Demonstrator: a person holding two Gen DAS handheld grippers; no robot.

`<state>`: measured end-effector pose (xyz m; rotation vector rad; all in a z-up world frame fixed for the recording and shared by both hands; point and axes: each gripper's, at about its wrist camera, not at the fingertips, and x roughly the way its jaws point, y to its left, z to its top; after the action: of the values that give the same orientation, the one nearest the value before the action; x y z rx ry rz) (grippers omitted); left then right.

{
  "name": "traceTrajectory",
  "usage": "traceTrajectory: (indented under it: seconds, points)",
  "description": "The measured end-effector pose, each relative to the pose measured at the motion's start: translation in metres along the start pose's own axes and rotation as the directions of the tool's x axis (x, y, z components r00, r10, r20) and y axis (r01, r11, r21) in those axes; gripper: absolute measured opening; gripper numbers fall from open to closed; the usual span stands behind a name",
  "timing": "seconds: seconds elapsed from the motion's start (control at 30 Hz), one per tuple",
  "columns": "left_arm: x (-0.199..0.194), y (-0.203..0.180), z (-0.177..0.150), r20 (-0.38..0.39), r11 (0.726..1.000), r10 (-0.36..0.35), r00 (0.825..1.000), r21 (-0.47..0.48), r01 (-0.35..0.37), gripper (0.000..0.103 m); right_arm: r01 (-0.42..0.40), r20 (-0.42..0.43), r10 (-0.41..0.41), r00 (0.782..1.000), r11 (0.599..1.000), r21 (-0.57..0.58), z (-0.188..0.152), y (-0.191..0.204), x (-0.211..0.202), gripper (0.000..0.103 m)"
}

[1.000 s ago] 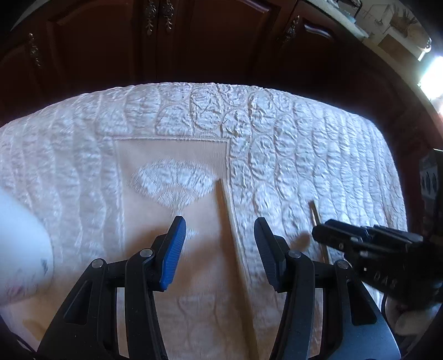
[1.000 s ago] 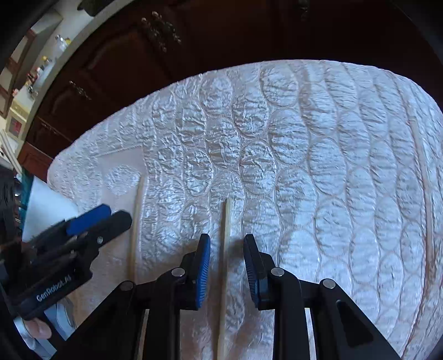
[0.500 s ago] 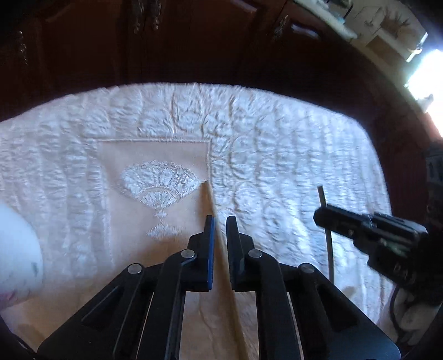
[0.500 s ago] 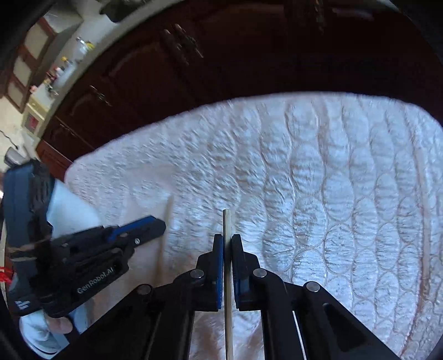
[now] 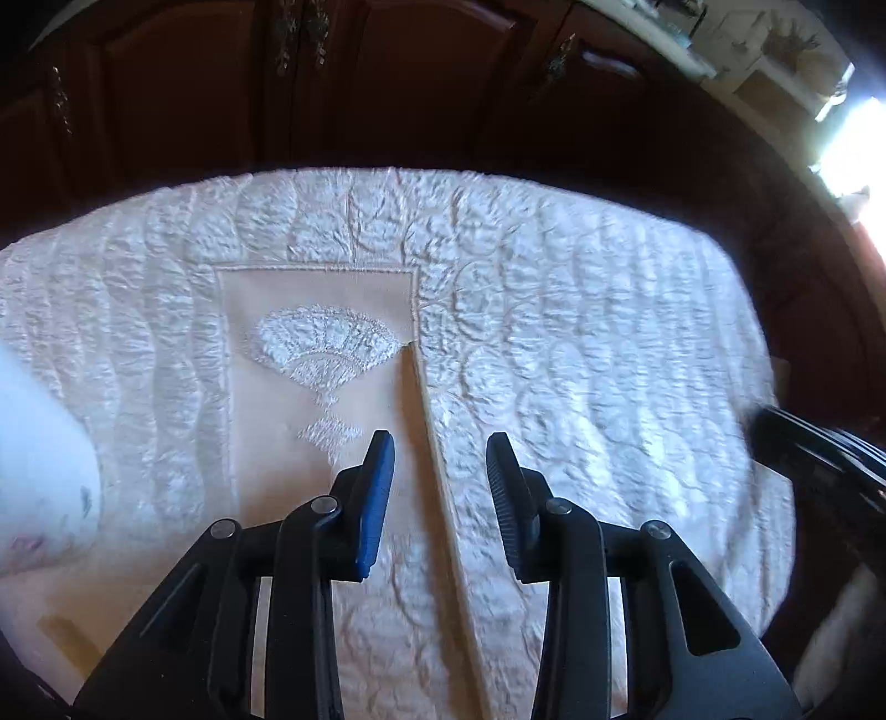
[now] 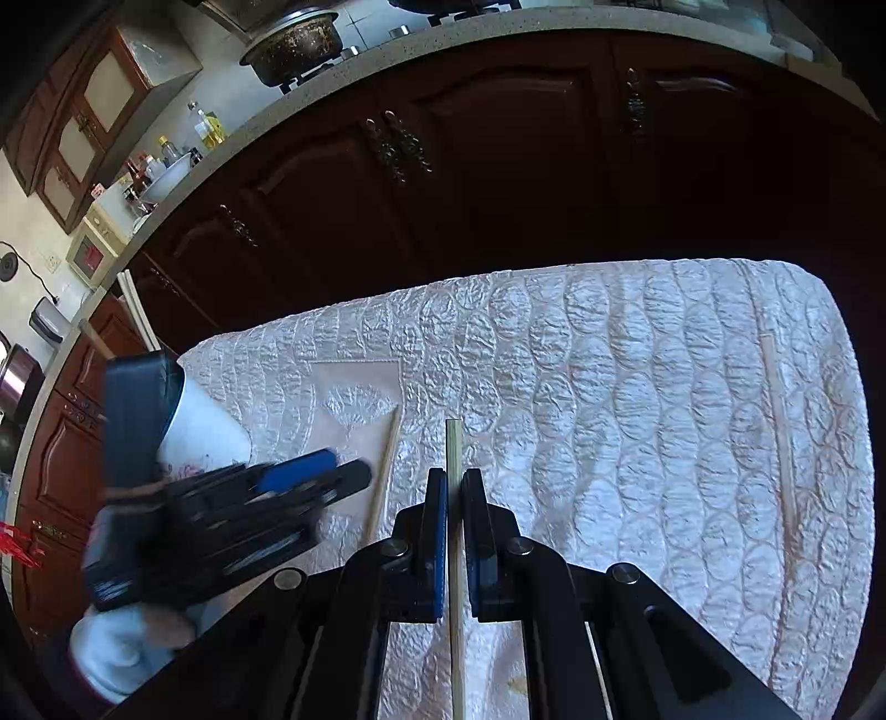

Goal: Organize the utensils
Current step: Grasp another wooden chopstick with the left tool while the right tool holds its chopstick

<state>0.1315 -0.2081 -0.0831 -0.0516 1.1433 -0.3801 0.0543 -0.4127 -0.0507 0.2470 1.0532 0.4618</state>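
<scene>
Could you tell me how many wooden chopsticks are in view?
2: one pale wooden chopstick clamped in the right gripper, another lying on the white quilted cloth. A faint line far right may be a third.

Ahead of the fingers, dark red-brown wooden cabinet doors (image 6: 498, 183) with ornate metal handles (image 6: 398, 147). Above them, a speckled pale countertop (image 6: 443, 36) bearing a blackened pot (image 6: 293, 47) and bottles (image 6: 207, 124). Up right of the left-hand fingers, glaring window light (image 5: 853, 147).

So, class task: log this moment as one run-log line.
left gripper: just reopened, astride chopstick lying on quilted cloth | right gripper: shut on second chopstick, lifted
</scene>
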Motion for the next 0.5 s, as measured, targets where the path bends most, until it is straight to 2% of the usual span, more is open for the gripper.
traceTrajectory:
  seconds: [0.13, 0.2, 0.23, 0.27, 0.33, 0.5]
  points:
    - [0.035, -0.002, 0.008, -0.043, 1.000, 0.028, 0.999, 0.000, -0.028, 0.033, -0.002, 0.015, 0.002, 1.000, 1.000, -0.003, -0.005, 0.003, -0.007, 0.005]
    - [0.034, -0.004, 0.009, -0.015, 0.999, 0.045, 0.999, 0.026, -0.045, 0.021, -0.006, 0.027, 0.006, 1.000, 1.000, -0.002, -0.006, 0.001, -0.014, 0.005]
    - [0.035, -0.004, 0.009, -0.025, 0.999, 0.044, 0.999, 0.033, -0.043, 0.007, -0.011, 0.037, 0.011, 0.999, 1.000, -0.001, -0.007, 0.001, -0.019, 0.005]
    - [0.033, -0.002, 0.008, -0.039, 1.000, 0.015, 0.999, 0.020, -0.014, 0.007, -0.015, 0.044, 0.015, 0.999, 1.000, 0.000, -0.007, 0.003, -0.021, 0.005]
    - [0.024, 0.003, 0.005, -0.047, 1.000, -0.028, 0.998, -0.005, 0.028, 0.006, -0.025, 0.056, 0.025, 0.998, 1.000, -0.002, -0.008, 0.002, -0.027, 0.005]
    - [-0.036, 0.005, -0.016, 0.046, 0.995, -0.099, 0.994, 0.004, 0.099, 0.004, -0.052, 0.081, 0.055, 0.995, 0.998, -0.031, -0.003, 0.017, -0.038, 0.005]
